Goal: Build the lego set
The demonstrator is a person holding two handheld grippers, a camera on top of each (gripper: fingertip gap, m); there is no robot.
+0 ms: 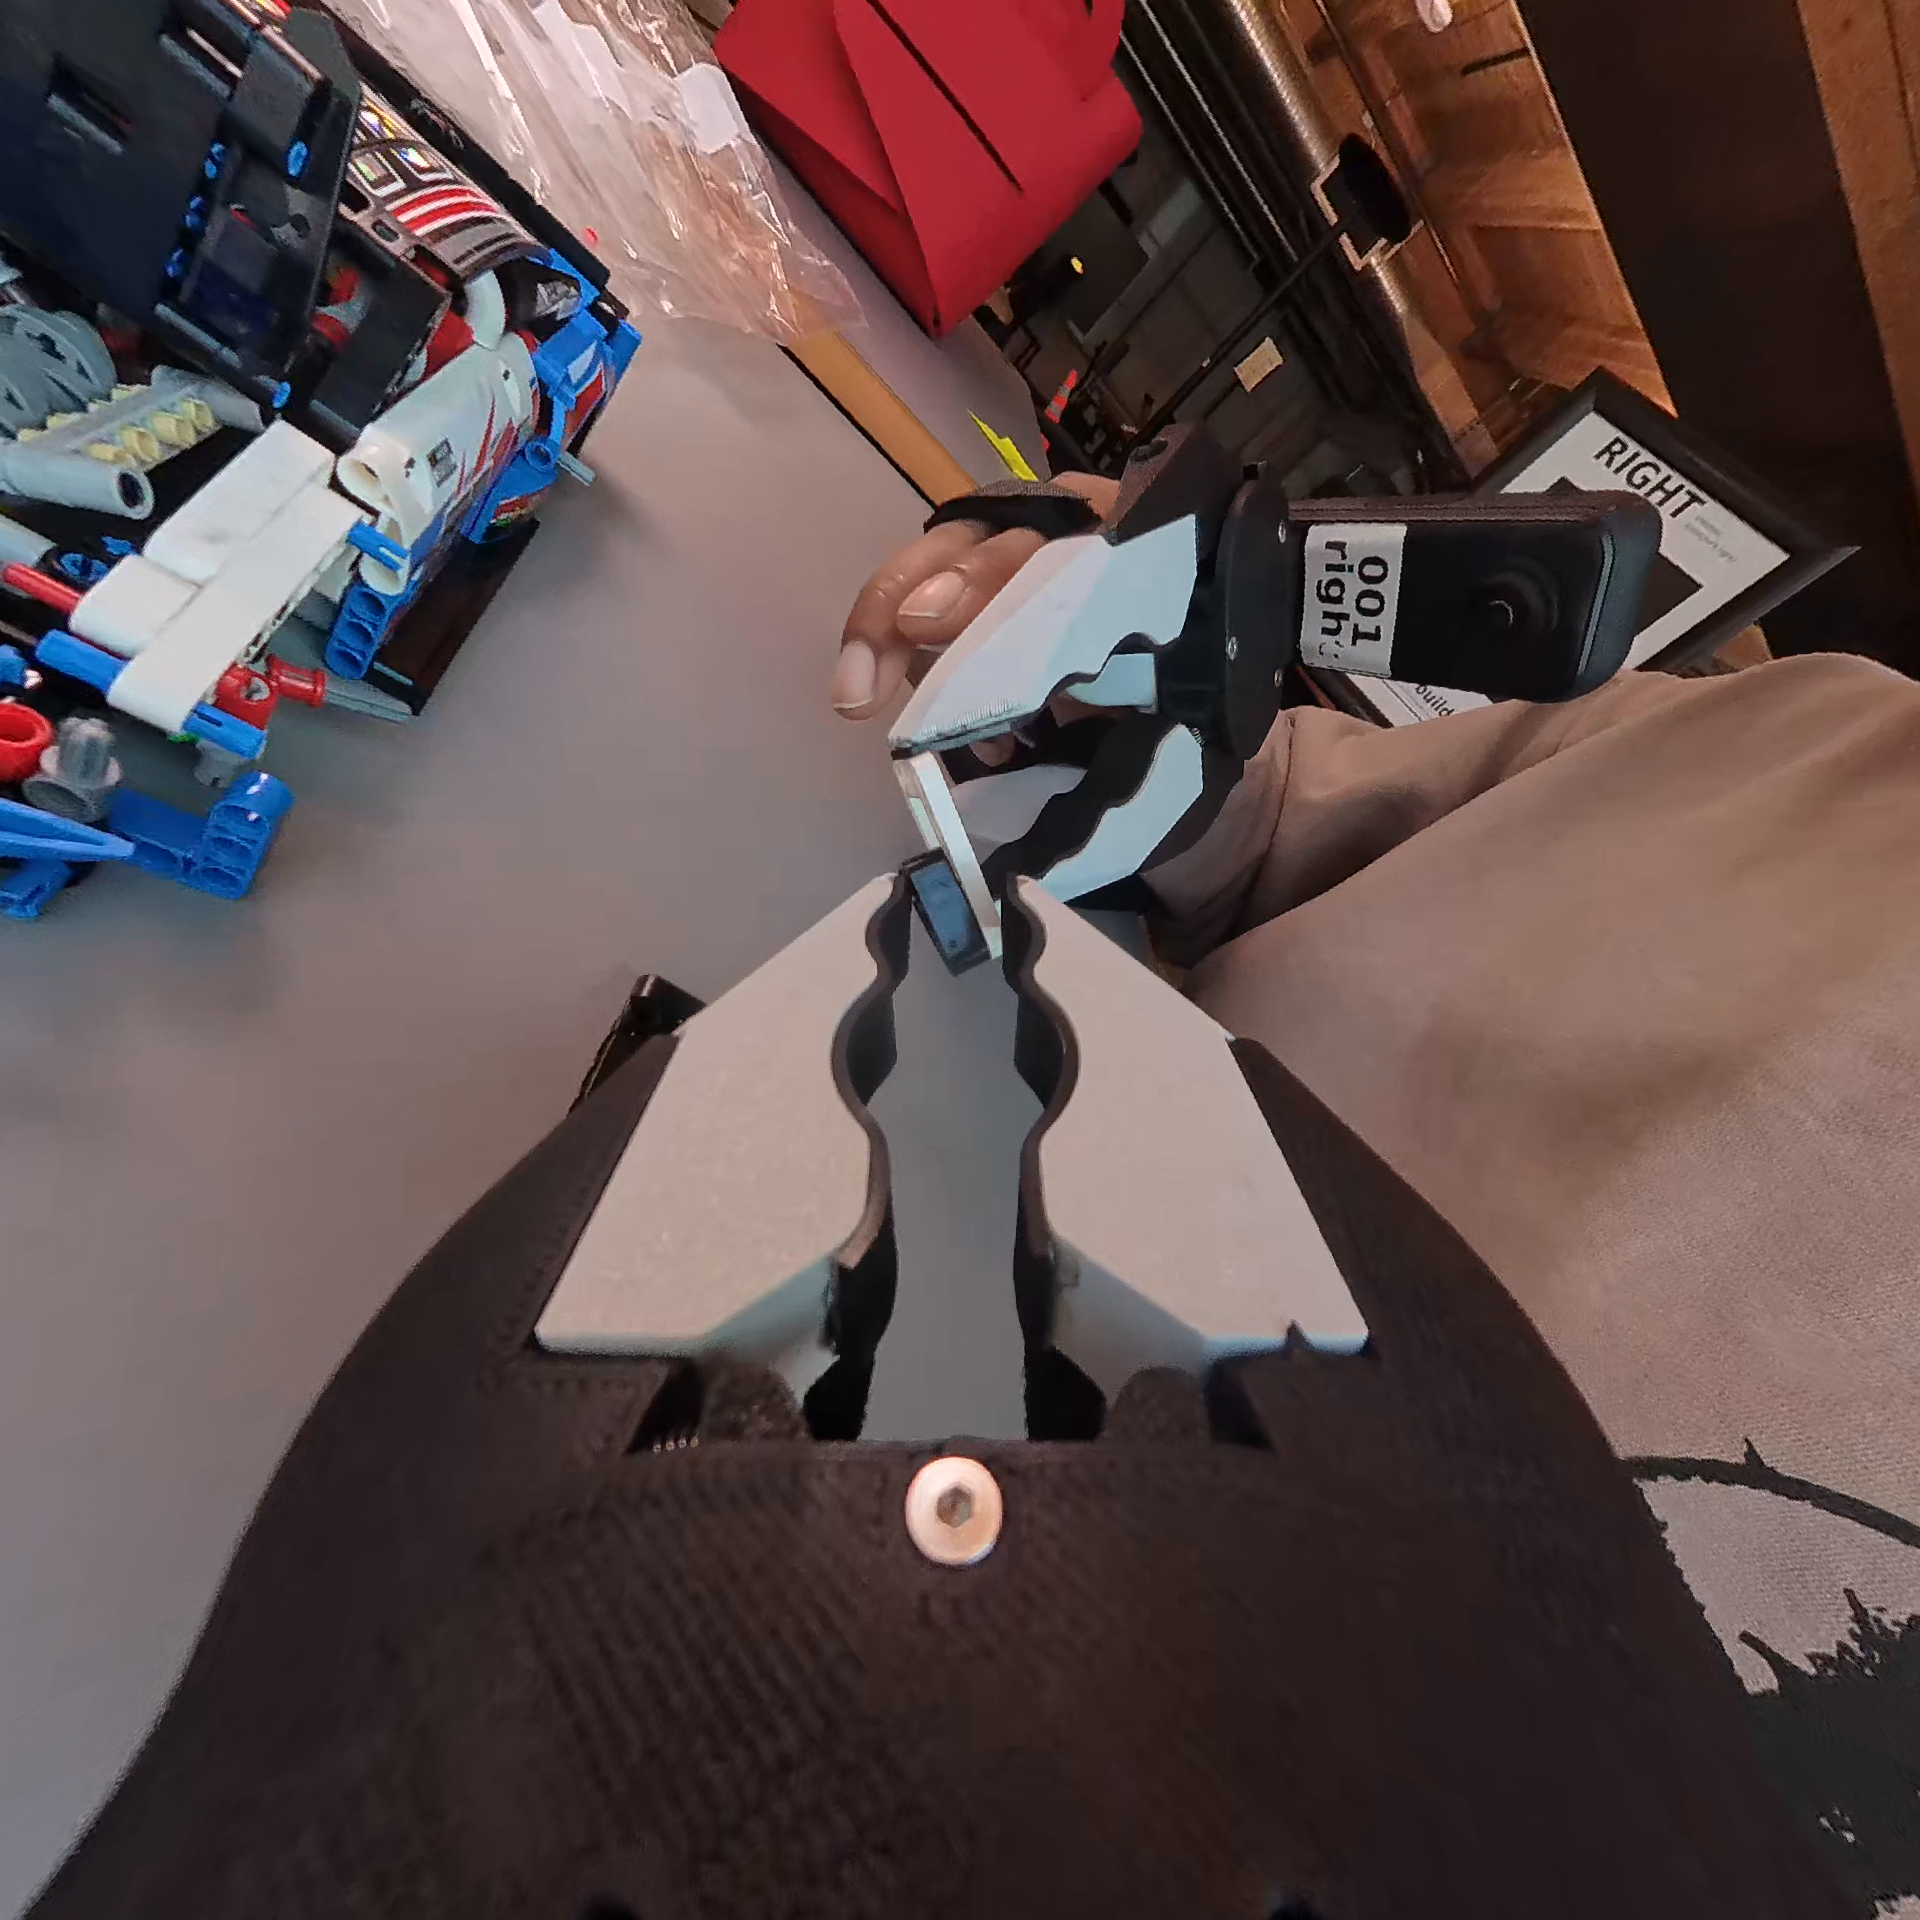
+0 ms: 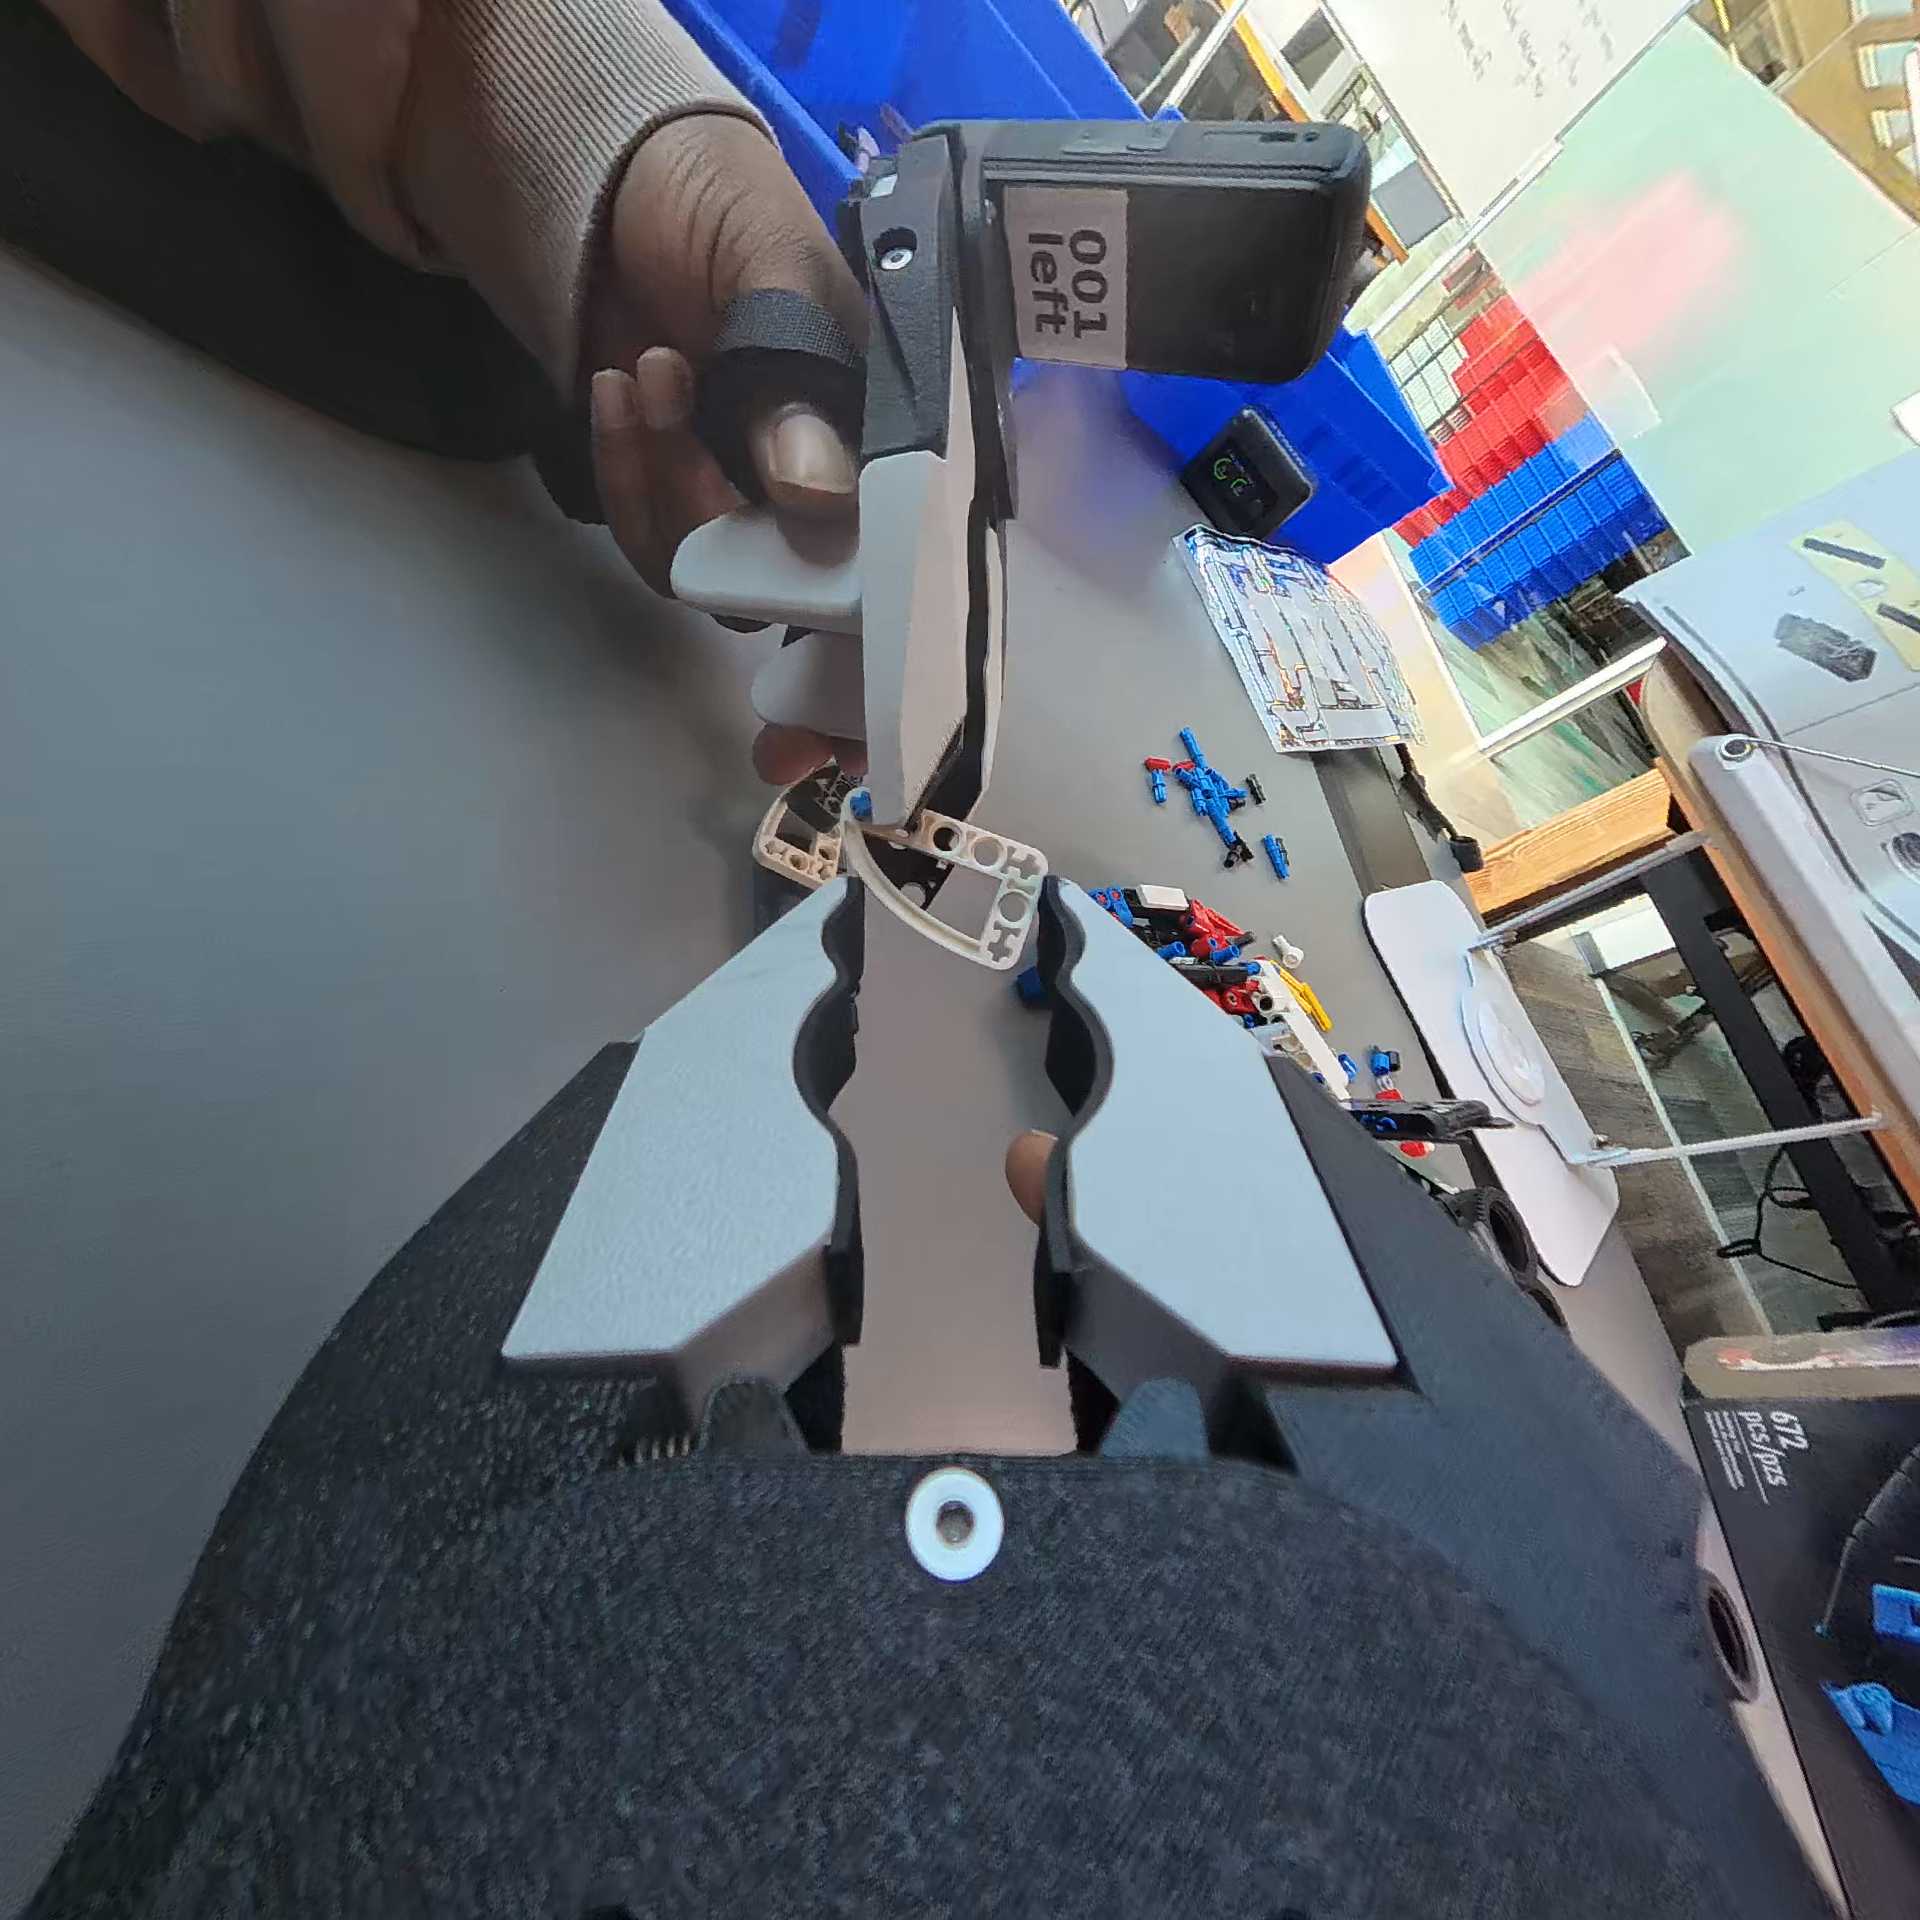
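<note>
At frame centre in both wrist views, the white frame panel (image 2: pixel 971 904) is held above the grey table (image 1: pixel 623 831), between 2 grippers that meet tip to tip. The left gripper (image 1: pixel 958 899) pinches the panel through its thickness, together with a small black piece (image 1: pixel 945 914) lying against the panel's face. The right gripper (image 2: pixel 948 894) closes across the panel's width, 1 fingertip on each end. A hand (image 2: pixel 727 416) holds the left gripper at 12 o'clock in the right wrist view.

At 10 o'clock in the left wrist view stands the partly built car model (image 1: pixel 312 416) in white, blue, red and black. Clear plastic bags (image 1: pixel 707 187) lie at 12 o'clock beside a red folded bag (image 1: pixel 935 135); whether either holds anything cannot be told.

At 3 o'clock in the right wrist view a heap of loose parts (image 2: pixel 1205 956) lies on the table, with scattered blue pins (image 2: pixel 1216 790) and a sticker sheet (image 2: pixel 1299 644) beyond. Blue bins (image 2: pixel 935 62) at 12 o'clock and stacked red and blue bins (image 2: pixel 1507 436) at 2 o'clock show no contents from here. A black box (image 2: pixel 1787 1475) at 4 o'clock has blue parts (image 2: pixel 1870 1714) beside it.
</note>
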